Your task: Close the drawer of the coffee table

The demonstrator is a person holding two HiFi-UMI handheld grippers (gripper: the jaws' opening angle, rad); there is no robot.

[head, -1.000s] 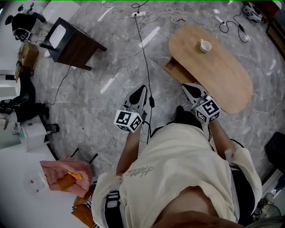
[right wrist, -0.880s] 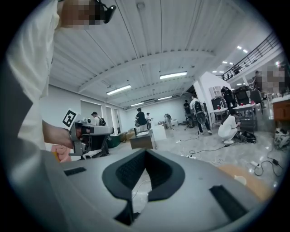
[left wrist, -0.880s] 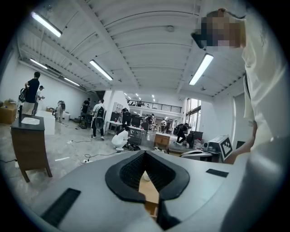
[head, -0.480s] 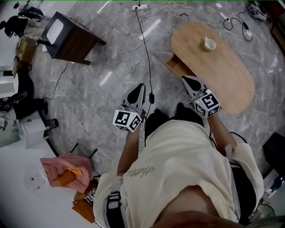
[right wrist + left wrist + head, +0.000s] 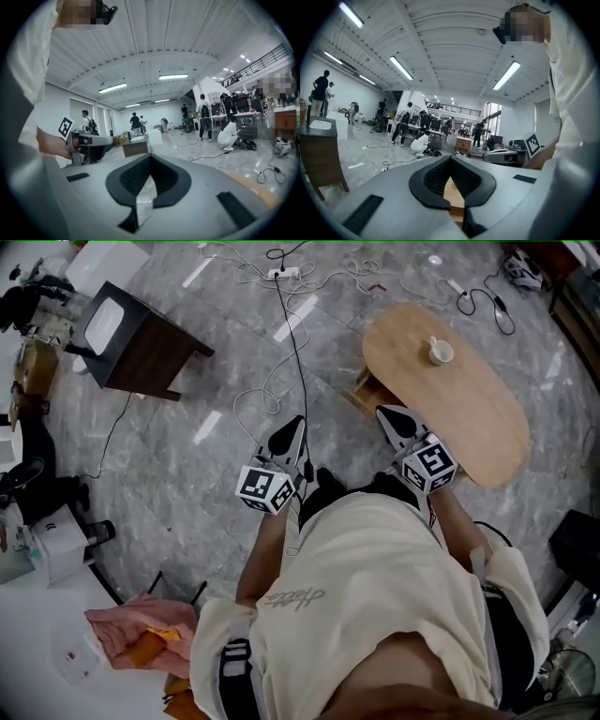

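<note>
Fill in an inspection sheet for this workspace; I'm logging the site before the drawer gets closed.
Surface: grey stone floor; oval wooden table.
Job's things: drawer stands open at the table's side.
Clutter: cup on the table; pink cloth at lower left.
Grippers: left gripper and right gripper both shut, empty.
Cables: cables trail over the floor from a power strip.
Surroundings: dark side table; people in the hall.
</note>
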